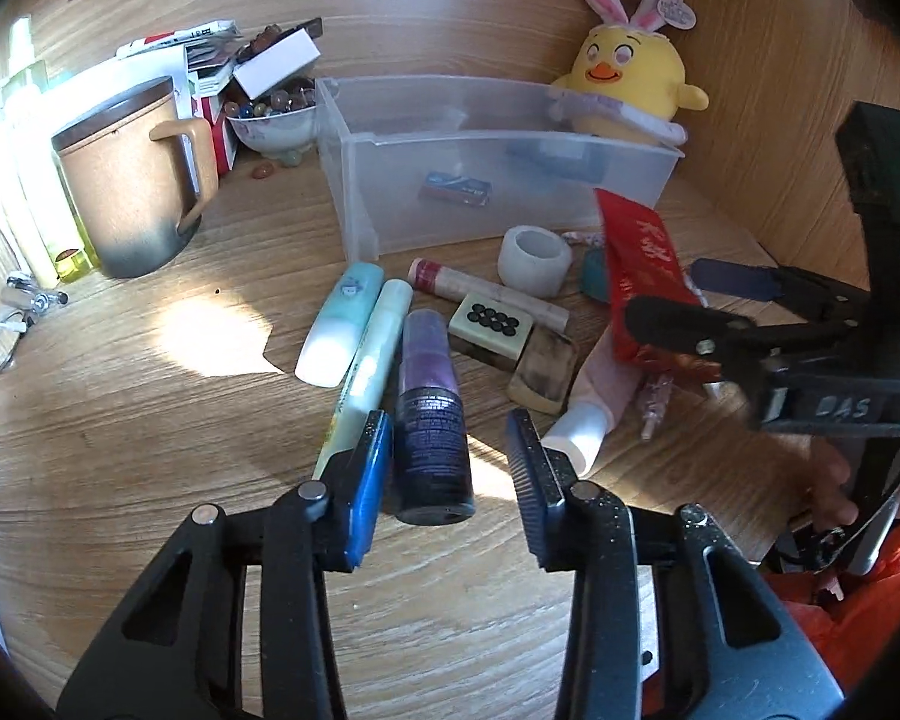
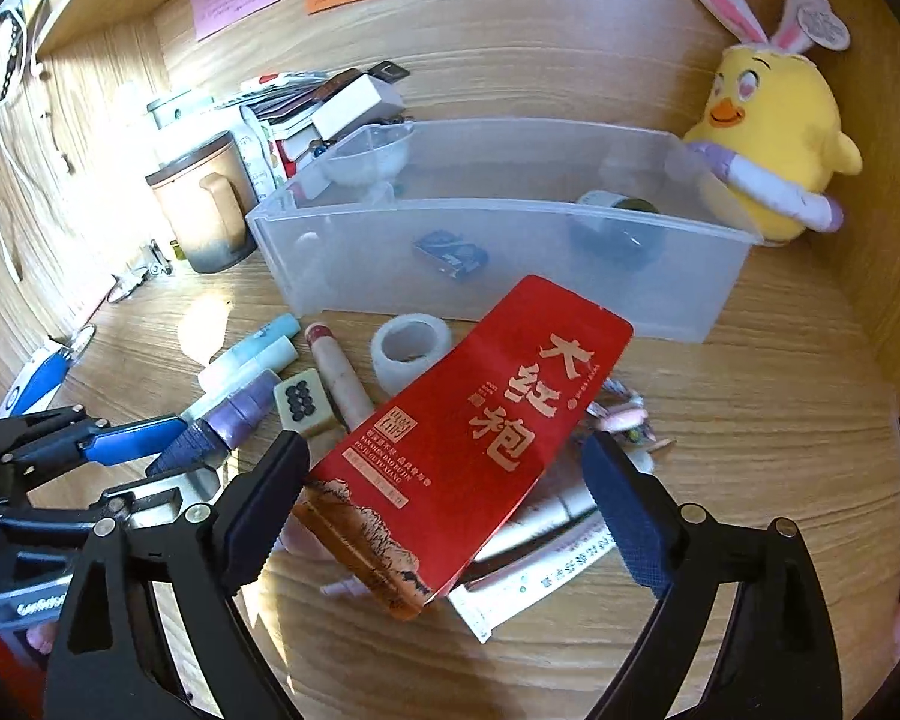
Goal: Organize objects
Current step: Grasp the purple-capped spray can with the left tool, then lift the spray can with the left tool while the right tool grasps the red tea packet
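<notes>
Clutter lay in a loose heap on the wooden desk point(image 1: 150, 396), just in front of a clear plastic bin point(image 1: 498, 180) that already held a small blue box point(image 1: 455, 188). Nearest the left gripper point(image 1: 450, 468) was a purple bottle point(image 1: 432, 414), lying on its side with its long axis running straight away from the jaws — base toward the camera, cap toward the bin. It sat between the two pads; the left blue pad looked just beside its wall, the right one stood apart, so the jaws were released, not yet gripping. Aligned as it was, I judged a plain squeeze across its width would take it.

The right gripper point(image 2: 450, 510) had its jaws spread wide around a red tea packet point(image 2: 480, 438) — the packet slanted from near left to far right, one edge against the left pad, the right pad clear of it. Whether that counted as a hold I could not tell.

Left of the bottle lay two pale tubes point(image 1: 354, 348); beyond it a domino tile point(image 1: 491, 330) and a white tape roll point(image 1: 534, 258).
</notes>
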`<state>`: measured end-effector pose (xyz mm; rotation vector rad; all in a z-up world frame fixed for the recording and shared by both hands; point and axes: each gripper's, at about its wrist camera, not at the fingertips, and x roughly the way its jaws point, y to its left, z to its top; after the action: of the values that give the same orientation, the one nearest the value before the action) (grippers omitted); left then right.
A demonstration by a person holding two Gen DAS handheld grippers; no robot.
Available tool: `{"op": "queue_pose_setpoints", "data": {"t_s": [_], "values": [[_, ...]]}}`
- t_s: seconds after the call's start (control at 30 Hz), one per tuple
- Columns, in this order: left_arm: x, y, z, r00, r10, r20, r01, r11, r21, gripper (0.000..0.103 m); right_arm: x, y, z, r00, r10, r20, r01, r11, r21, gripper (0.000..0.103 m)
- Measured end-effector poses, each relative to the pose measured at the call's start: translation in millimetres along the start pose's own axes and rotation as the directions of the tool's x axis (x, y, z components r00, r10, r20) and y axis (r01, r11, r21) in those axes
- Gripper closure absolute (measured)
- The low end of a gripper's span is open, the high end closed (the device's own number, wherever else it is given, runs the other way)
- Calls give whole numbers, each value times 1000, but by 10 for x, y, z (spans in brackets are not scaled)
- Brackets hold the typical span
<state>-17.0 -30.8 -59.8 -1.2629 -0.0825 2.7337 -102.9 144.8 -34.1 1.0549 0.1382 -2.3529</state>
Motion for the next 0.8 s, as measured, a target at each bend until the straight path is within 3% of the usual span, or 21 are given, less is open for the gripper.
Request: {"op": "queue_pose_setpoints", "data": {"t_s": [0.13,0.23,0.33,0.8], "values": [[65,1,10,1000,12,-8,-12,1000,-5,65,-94,-100,-65,1000,-13,2,13,1000,-1,13],[111,2,13,1000,30,-11,-30,1000,-9,75,-134,-133,-112,999,-39,3,39,999,-7,13],[120,22,4,999,46,-2,-46,999,-18,78,-174,-161,-162,998,-66,5,66,998,-12,12],[-28,33,6,995,74,64,-70,996,-59,78,-288,-331,-338,997,-73,-13,74,997,38,12]]}}
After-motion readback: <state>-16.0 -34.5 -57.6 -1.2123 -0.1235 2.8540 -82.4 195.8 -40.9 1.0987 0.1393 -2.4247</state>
